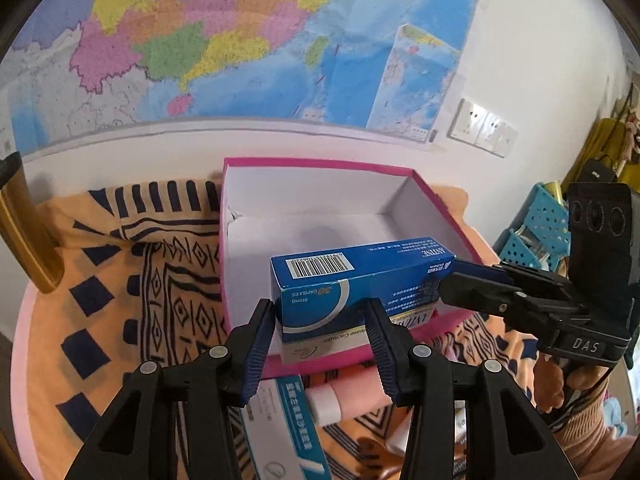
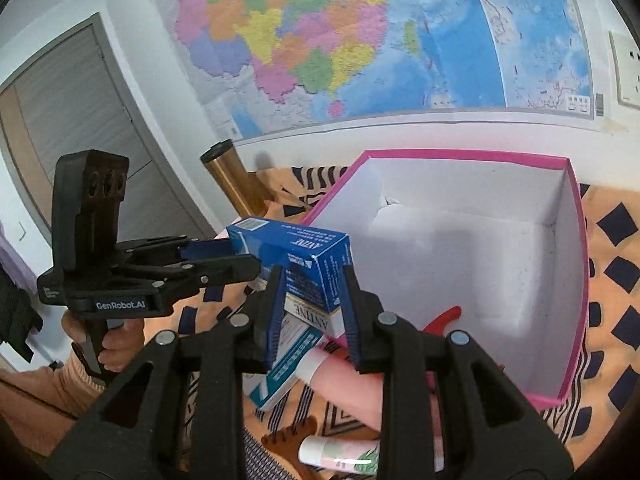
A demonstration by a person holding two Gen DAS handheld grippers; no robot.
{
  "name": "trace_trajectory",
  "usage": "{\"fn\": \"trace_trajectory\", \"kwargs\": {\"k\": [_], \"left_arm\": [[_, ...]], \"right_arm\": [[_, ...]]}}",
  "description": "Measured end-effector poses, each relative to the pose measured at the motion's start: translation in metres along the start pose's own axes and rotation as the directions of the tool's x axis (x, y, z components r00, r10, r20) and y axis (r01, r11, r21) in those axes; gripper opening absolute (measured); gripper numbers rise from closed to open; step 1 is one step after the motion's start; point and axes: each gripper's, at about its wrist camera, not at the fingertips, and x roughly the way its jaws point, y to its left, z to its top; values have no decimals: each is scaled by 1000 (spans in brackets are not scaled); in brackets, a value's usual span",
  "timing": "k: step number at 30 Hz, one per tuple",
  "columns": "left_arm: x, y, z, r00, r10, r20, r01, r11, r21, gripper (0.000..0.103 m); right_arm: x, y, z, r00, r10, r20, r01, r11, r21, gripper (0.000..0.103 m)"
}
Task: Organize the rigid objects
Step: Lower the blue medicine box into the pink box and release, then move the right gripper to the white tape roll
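A blue medicine box (image 1: 360, 276) hangs in the air over the near edge of an open pink box with a white inside (image 1: 320, 165). My left gripper (image 1: 318, 312) is shut on its barcode end. My right gripper (image 1: 452, 280) comes in from the right and is shut on the other end. In the right wrist view the blue medicine box (image 2: 296, 244) sits between the pads of the right gripper (image 2: 312, 280), with the left gripper (image 2: 236, 258) clamped on its far end and a hand under it. The pink box (image 2: 460, 155) lies ahead and to the right.
An orange patterned cloth (image 1: 120, 280) covers the table. Below the grippers lie a teal-and-white carton (image 2: 280, 372) and a pink-white tube (image 2: 340, 452). A red piece (image 2: 444, 320) shows by the pink box's near wall. A gold cylinder (image 2: 232, 176) stands left; a blue basket (image 1: 536, 224) stands right.
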Motion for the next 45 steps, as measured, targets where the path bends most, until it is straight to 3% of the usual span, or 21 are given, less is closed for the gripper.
{"fn": "trace_trajectory", "kwargs": {"k": [8, 12, 16, 21, 27, 36, 45], "left_arm": [[36, 12, 3, 995, 39, -97, -42, 999, -33, 46], [46, 14, 2, 991, 15, -134, -21, 999, -48, 46], [52, 14, 4, 988, 76, -134, -82, 996, -40, 46], [50, 16, 2, 988, 115, -106, -118, 993, -27, 46], [41, 9, -5, 993, 101, -58, -101, 995, 5, 48], [8, -20, -28, 997, 32, 66, -37, 997, 65, 60], [5, -53, -69, 998, -48, 30, 44, 992, 122, 61]], "right_arm": [[28, -27, 5, 999, 13, -48, -10, 997, 73, 30], [44, -35, 3, 993, 70, -92, -60, 992, 112, 30], [60, -35, 2, 990, 38, -134, -25, 995, 99, 30], [58, -48, -1, 992, 1, -125, 15, 992, 123, 30], [47, -50, -9, 990, -53, -128, 65, 993, 96, 30], [2, -35, -19, 995, -95, -33, 97, 994, 52, 34], [-41, -39, -64, 989, -146, -22, 147, 985, 92, 38]]}}
